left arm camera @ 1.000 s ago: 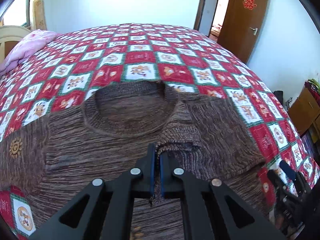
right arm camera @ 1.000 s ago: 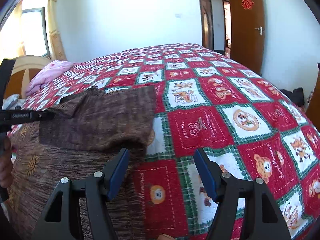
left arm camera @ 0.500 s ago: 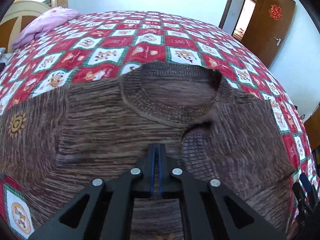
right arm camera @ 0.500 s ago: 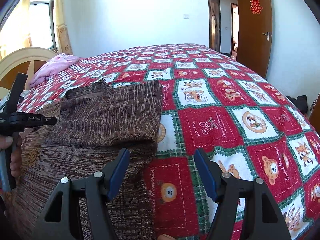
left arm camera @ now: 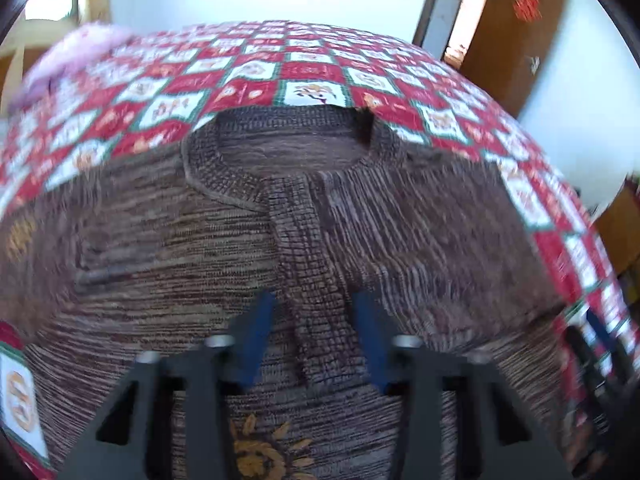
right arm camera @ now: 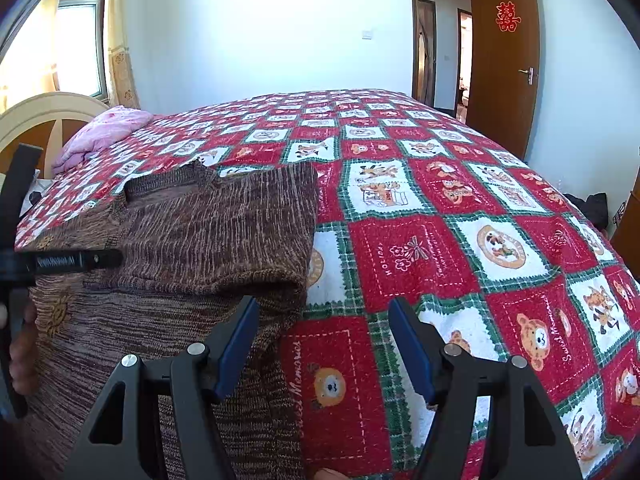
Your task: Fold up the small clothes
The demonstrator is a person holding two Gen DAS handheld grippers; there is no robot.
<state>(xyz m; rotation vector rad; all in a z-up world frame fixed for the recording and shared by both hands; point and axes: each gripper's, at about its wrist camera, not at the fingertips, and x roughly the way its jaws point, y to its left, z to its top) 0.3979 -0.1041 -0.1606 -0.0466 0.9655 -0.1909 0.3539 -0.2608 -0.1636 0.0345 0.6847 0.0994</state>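
Patchwork bedspread [right arm camera: 420,248] under brown sweater [right arm camera: 208,232]; pink pillow [right arm camera: 108,128] far.

A brown marled knitted sweater [left arm camera: 168,248] is shown laid flat, front up, on a bed; the ribbed round neckline [left arm camera: 280,148] is turned toward the far side. One sleeve [right arm camera: 216,236] is seen folded inward across the chest, with its ribbed cuff [left arm camera: 312,280] laid down the middle of the body. Embroidered orange sunflower motifs [left arm camera: 264,456] are visible on the front.
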